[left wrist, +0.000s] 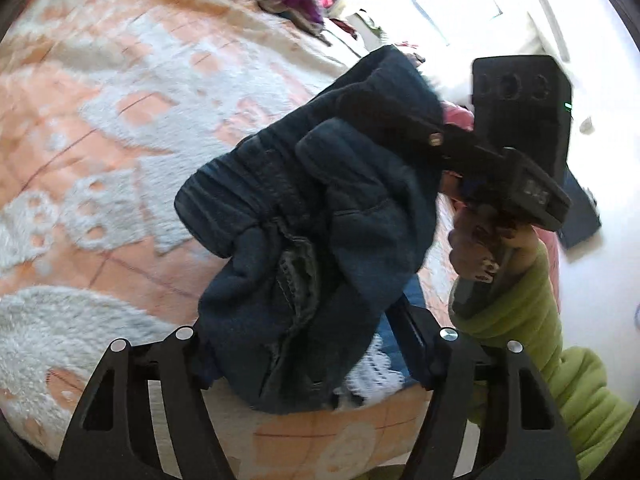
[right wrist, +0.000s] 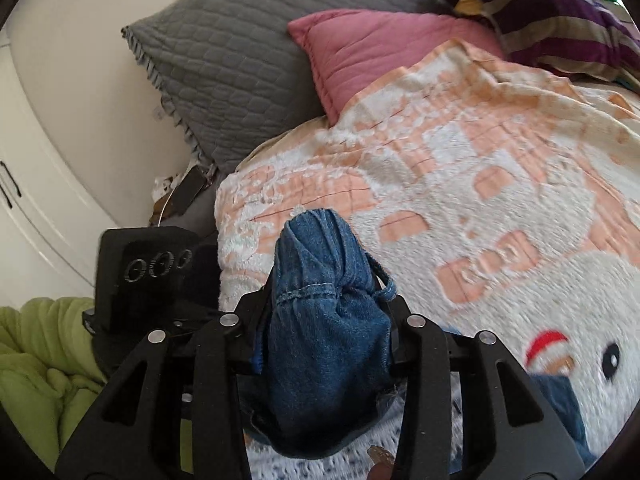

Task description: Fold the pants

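The pants are blue denim jeans (left wrist: 320, 216), bunched and lifted above the bed. My left gripper (left wrist: 316, 344) is shut on a thick bundle of the denim close to the camera. The right gripper's body (left wrist: 520, 152) shows at the right in the left wrist view, its fingers buried in the same fabric. In the right wrist view my right gripper (right wrist: 324, 340) is shut on a rolled wad of the jeans (right wrist: 328, 328). The left gripper's body (right wrist: 148, 272) sits just to its left.
A peach and white plush blanket (right wrist: 480, 184) covers the bed. A grey quilted pillow (right wrist: 224, 64), a pink pillow (right wrist: 380, 48) and a purple striped cloth (right wrist: 560, 20) lie at its head. White cabinet (right wrist: 40, 184) at left. My green sleeve (left wrist: 532, 312) shows.
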